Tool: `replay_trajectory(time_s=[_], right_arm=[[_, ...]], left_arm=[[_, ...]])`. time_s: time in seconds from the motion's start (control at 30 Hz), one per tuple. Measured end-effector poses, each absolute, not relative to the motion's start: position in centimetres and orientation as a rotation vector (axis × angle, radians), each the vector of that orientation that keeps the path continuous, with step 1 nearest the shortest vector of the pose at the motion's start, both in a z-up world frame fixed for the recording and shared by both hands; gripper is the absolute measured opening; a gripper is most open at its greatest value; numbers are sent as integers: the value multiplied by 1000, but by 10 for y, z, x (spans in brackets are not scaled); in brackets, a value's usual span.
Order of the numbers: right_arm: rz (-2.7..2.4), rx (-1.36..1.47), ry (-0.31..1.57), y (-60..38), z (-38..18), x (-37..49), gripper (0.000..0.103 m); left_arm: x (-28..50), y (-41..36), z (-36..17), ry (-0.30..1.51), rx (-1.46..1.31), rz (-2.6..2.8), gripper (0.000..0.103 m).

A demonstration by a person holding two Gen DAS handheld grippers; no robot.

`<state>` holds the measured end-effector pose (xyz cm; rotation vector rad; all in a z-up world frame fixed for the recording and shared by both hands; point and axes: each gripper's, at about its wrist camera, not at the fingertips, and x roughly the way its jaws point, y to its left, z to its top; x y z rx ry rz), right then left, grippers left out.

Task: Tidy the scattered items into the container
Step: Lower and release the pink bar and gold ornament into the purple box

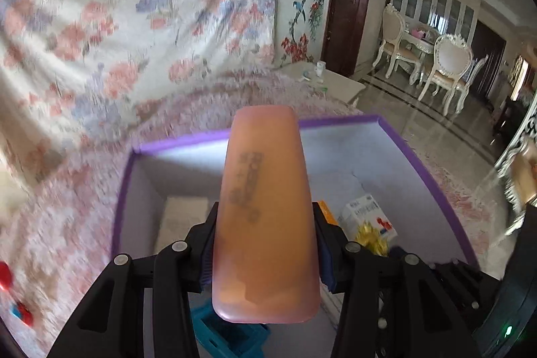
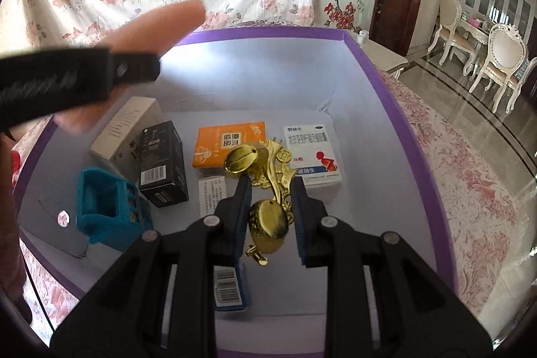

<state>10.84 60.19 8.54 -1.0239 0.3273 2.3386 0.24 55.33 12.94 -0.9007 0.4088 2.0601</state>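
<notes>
Floral sheets behind, pink rug below, and the purple-rimmed white box [image 2: 386,83] sits between. Left gripper [image 1: 265,244] clamps a long peach-orange case [image 1: 265,207] above it; right gripper [image 2: 268,217] pinches a gold metal ornament [image 2: 265,190] over the boxes inside.

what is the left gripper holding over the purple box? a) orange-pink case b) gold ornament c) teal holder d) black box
a: the left gripper is clamped on the long orange-pink case above the purple box; the gold ornament sits between the right gripper's fingers.
</notes>
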Motion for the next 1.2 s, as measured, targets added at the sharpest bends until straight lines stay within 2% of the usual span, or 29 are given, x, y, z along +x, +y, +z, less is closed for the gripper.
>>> replay_trajectory(time_s=[0.37,0.6,0.83,1.2], right_arm=[[2336,-1064,341,604,86,107,24],[2343,-1071,339,601,86,107,25],[2339,-1075,334,601,86,107,25],[2343,-1074,335,600,86,105,25]], left_arm=[[-3,586,112,549,-971,1907,48],[-2,587,108,545,-973,1951,49],[-17,577,107,482,-1032,2050,58],[-29,563,112,405,-1033,2165,59]])
